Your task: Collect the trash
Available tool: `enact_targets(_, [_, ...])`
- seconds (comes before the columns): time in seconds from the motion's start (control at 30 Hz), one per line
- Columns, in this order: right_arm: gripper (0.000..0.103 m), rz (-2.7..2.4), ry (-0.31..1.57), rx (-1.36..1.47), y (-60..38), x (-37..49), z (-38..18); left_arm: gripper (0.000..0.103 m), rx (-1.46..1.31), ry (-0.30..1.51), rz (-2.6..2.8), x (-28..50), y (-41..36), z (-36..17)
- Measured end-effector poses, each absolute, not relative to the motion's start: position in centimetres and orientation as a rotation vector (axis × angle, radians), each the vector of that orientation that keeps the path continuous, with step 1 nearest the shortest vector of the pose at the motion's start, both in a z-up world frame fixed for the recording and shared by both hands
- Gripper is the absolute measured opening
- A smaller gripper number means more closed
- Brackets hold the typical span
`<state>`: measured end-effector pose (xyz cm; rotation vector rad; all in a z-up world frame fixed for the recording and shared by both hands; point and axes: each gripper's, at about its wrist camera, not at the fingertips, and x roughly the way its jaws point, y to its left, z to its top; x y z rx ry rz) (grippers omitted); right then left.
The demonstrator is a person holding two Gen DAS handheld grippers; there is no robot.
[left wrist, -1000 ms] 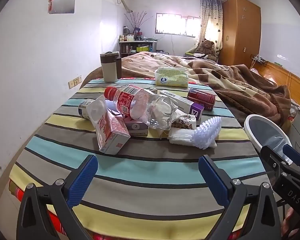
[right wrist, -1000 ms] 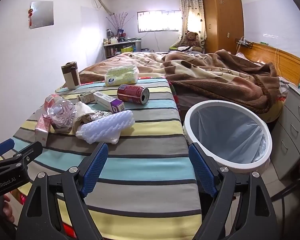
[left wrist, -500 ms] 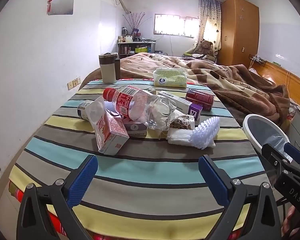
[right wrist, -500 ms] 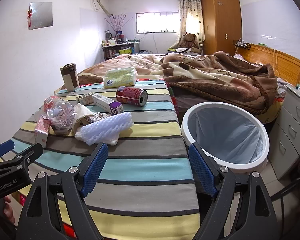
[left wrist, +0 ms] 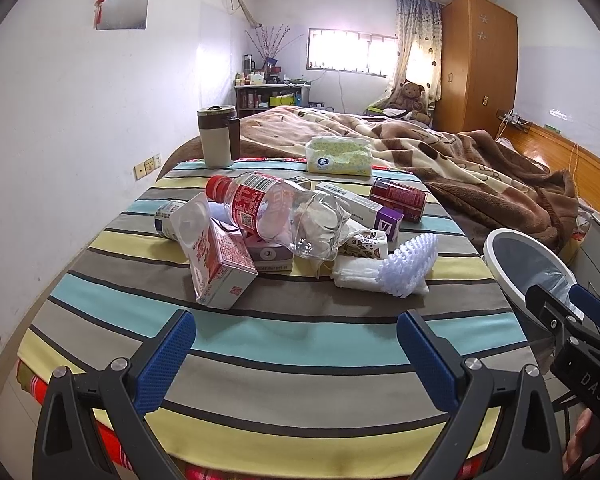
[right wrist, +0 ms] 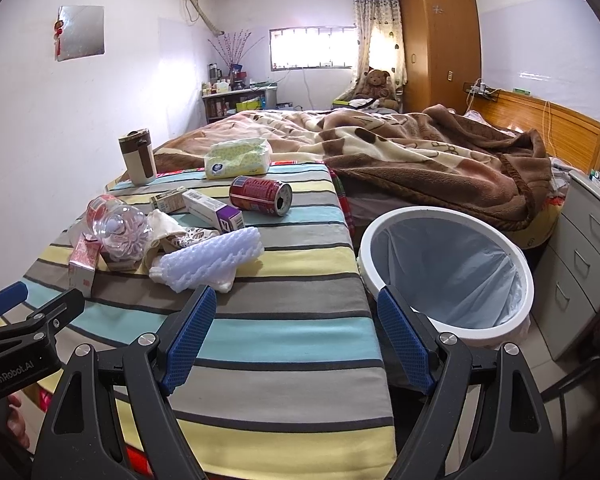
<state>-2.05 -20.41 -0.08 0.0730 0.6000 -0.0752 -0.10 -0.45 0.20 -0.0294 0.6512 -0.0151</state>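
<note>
Table [left wrist: 300, 344] cloth striped teal, yellow, grey-brown, with thin black lines; bottle [left wrist: 284, 216] clear with red cap and red label; carton [left wrist: 220, 260] red and white; can [right wrist: 260, 194] dark red; box [right wrist: 214, 208] white with purple end; foam net [right wrist: 212, 258] pale lilac-white. Bin [right wrist: 440, 216] white-rimmed with pale blue liner; tissue pack [left wrist: 338, 156] light green, dotted; mug [left wrist: 216, 136] cream and brown; blanket [right wrist: 440, 156] brown and cream, patterned. Both gripper pads blue on black arms: left gripper [left wrist: 296, 354], right gripper [right wrist: 296, 334].

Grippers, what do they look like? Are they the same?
Yes, they match. The left gripper and the right gripper each have black plastic arms forming a V, silver bolts at the joints, and bumpy blue pads on the fingers. In the other gripper's view, white lettering shows on each black body: "GenRobot.AI" on the left, "DAS" on the right.
</note>
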Motion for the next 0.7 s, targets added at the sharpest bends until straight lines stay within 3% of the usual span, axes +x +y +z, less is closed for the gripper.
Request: enact_targets(0.7, [0.084,-0.077,0.593,0.066,-20.38,-2.22,0.17,0.102,-0.031,0.646,-0.019,-0.62,-0.45,0.07])
